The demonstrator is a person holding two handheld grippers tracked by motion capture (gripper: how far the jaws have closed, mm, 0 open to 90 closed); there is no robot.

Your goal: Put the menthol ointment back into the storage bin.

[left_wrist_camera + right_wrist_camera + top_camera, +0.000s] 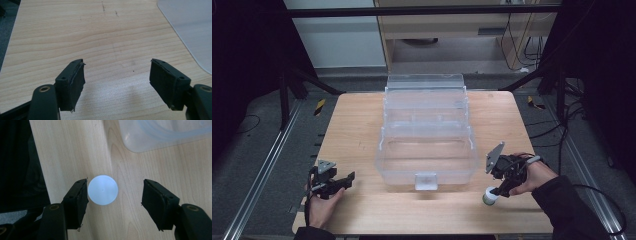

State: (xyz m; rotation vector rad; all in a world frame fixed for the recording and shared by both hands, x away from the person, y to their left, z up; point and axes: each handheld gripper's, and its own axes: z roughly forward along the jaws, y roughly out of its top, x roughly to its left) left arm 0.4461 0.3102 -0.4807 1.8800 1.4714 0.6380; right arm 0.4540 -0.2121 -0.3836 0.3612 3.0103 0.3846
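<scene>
A clear plastic box (427, 150) with its lid swung back stands in the middle of the wooden table (357, 130). A small white round container with a green base (490, 196) stands near the front right edge. My right gripper (498, 192) is over it, pointing down and open. In the right gripper view the white cap (102, 189) lies between the jaws, close to the left one, with a gap to the right one. My left gripper (349, 178) rests open at the front left over bare wood (117, 72), nothing between its jaws.
The box's corner (162, 135) lies just beyond the right gripper, and its edge (192, 32) appears at the upper right of the left gripper view. The table's front edge is close to the container. Metal rails (267, 165) run along the floor on both sides.
</scene>
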